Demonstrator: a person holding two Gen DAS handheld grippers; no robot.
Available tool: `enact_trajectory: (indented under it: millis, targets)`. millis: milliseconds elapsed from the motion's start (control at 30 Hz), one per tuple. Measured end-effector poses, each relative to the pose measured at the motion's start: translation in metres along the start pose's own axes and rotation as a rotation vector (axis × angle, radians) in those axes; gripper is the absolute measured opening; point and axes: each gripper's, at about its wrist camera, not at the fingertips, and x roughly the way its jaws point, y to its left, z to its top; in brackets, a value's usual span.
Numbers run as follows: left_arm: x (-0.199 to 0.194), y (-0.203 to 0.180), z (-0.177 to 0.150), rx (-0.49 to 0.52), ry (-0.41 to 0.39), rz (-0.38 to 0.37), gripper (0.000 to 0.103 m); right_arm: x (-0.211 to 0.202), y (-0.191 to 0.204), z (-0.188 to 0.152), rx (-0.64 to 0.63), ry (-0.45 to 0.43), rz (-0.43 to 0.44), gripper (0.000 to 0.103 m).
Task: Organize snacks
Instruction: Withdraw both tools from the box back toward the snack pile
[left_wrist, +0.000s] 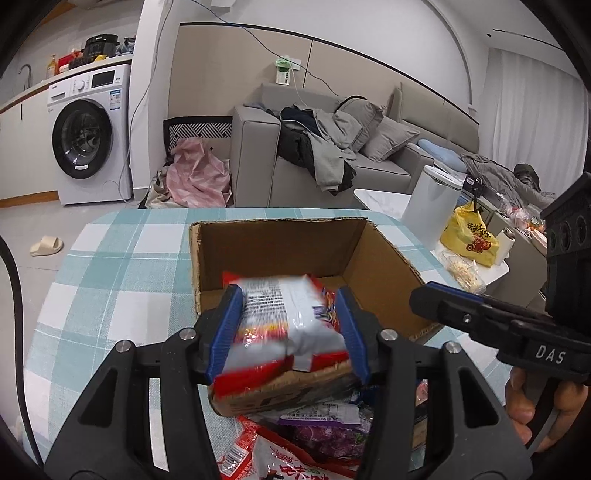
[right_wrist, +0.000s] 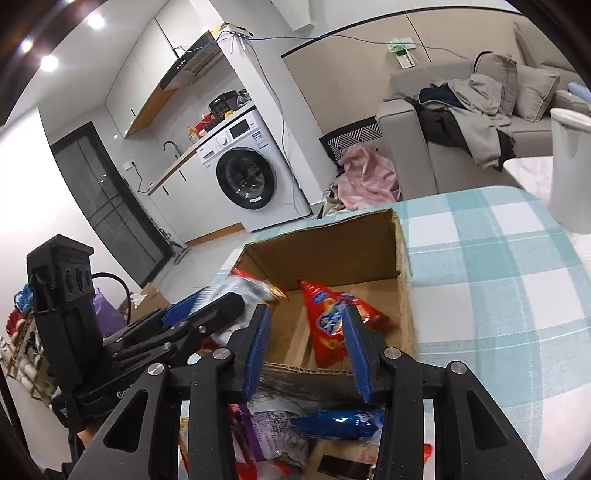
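My left gripper (left_wrist: 288, 314) is shut on a red and silver snack packet (left_wrist: 288, 317) and holds it over the near edge of an open cardboard box (left_wrist: 280, 240). In the right wrist view the left gripper (right_wrist: 221, 299) comes in from the left with the packet (right_wrist: 247, 286) at the box's left wall. My right gripper (right_wrist: 306, 325) is open and empty above the near edge of the box (right_wrist: 332, 251). A red triangular snack bag (right_wrist: 332, 317) lies on the box floor. The right gripper also shows in the left wrist view (left_wrist: 436, 299).
The box stands on a table with a teal checked cloth (left_wrist: 122, 266). Several loose snack packets (left_wrist: 310, 435) lie on the table below the grippers, among them a blue one (right_wrist: 340, 421). A white bin (left_wrist: 428, 206) and a yellow bag (left_wrist: 472, 232) stand at the right.
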Motion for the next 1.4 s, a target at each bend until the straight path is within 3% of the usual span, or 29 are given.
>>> enact_trajectory:
  millis: [67,167,233,333,433,467,933,1400]
  targets:
    - [-0.006,0.000,0.000,-0.005,0.000,0.014,0.072,-0.008,0.000,-0.001,-0.009,-0.013,-0.022,0.062]
    - [-0.021,0.001,-0.003,-0.008,-0.020,0.007,0.083,-0.021,0.000,-0.003,-0.017,-0.036,-0.055,0.082]
    - [-0.030,0.001,-0.006,-0.006,-0.017,0.013,0.084,-0.028,0.000,-0.006,-0.024,-0.036,-0.062,0.095]
    - [-0.046,0.001,-0.015,-0.011,-0.013,0.028,0.086,-0.037,0.003,-0.014,-0.043,-0.024,-0.056,0.103]
    - [-0.060,0.003,-0.028,-0.008,-0.007,0.029,0.095,-0.044,0.007,-0.021,-0.068,-0.006,-0.075,0.103]
    - [-0.066,0.003,-0.033,-0.006,-0.005,0.035,0.103,-0.046,0.008,-0.024,-0.079,0.001,-0.081,0.103]
    - [-0.107,0.007,-0.076,0.028,0.027,0.072,0.102,-0.056,0.012,-0.054,-0.135,0.086,-0.160,0.103]
    - [-0.091,-0.001,-0.083,0.062,0.077,0.084,0.102,-0.041,-0.020,-0.066,-0.120,0.197,-0.245,0.103]
